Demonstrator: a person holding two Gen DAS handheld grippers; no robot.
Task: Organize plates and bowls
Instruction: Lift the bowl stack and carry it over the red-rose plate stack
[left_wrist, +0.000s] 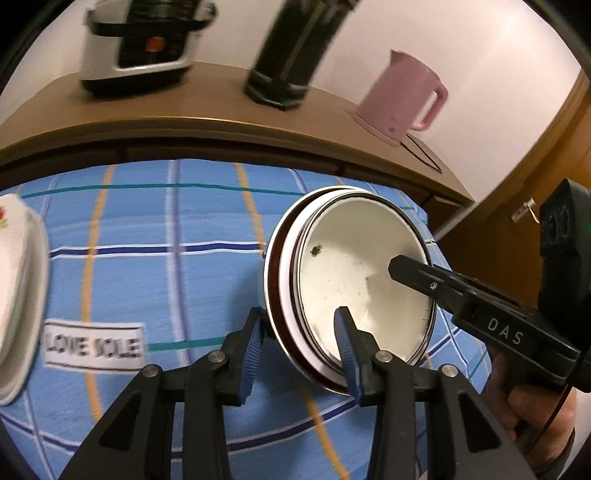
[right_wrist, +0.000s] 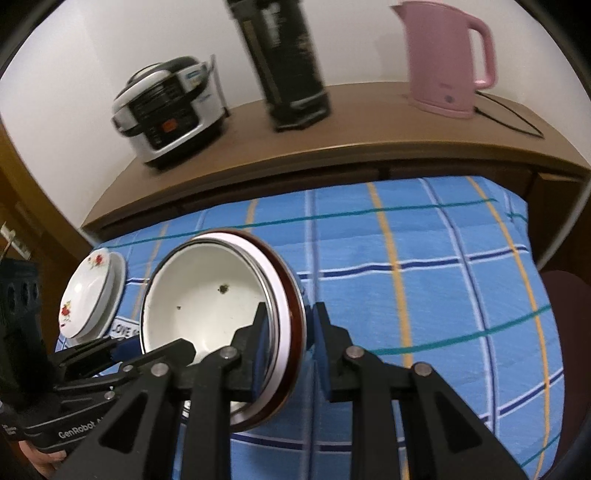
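Note:
A stack of nested bowls (left_wrist: 354, 280) with a white inside, white band and brown rim is held tilted above the blue checked cloth (left_wrist: 147, 258). My left gripper (left_wrist: 301, 350) straddles its near rim, one finger inside and one outside. My right gripper (right_wrist: 286, 343) straddles the opposite rim of the same stack (right_wrist: 207, 295) and shows in the left wrist view (left_wrist: 413, 273). Whether either pair of pads presses the rim is unclear. White rose-patterned plates (right_wrist: 90, 295) lie stacked at the cloth's left edge and show in the left wrist view (left_wrist: 18, 288).
Behind the cloth runs a brown wooden counter (right_wrist: 332, 147) with a silver-black rice cooker (right_wrist: 170, 110), a tall black appliance (right_wrist: 291, 66) and a pink kettle (right_wrist: 443, 59) with its cord. A white "LOVE SOLE" label (left_wrist: 94, 345) is on the cloth.

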